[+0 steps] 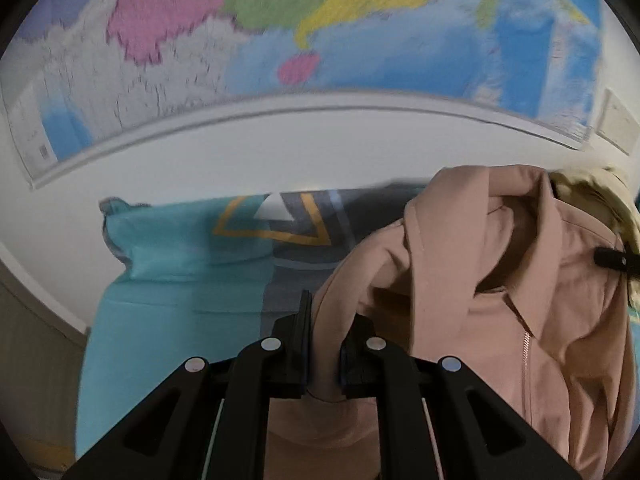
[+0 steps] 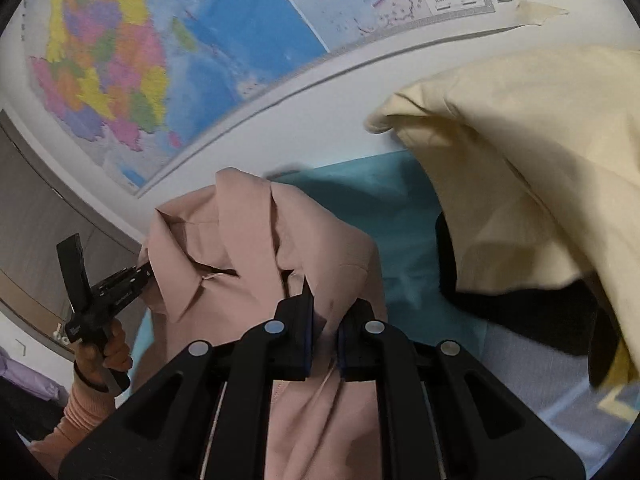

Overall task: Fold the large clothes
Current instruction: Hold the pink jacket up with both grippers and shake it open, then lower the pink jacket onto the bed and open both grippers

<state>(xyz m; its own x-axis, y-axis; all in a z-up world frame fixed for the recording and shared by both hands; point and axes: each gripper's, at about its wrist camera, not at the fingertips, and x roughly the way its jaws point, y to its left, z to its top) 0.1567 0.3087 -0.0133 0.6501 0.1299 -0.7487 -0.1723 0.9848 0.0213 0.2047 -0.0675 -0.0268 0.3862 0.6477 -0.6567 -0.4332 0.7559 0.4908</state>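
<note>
**Jacket pinched at both ends, held up**

My left hand-held gripper point(image 1: 323, 344) is nearly closed, pads clamped on a fold of the pink jacket point(image 1: 500, 288). My right hand-held gripper point(image 2: 325, 338) is clamped the same way on the other side. The jacket hangs between them over the teal bedsheet point(image 1: 168, 280), collar point(image 2: 224, 240) up, zipper point(image 1: 525, 356) running down toward me, long axis roughly vertical. A cream garment point(image 2: 520, 160) lies just right of it; a map point(image 1: 240, 40) is on the wall behind.
</note>
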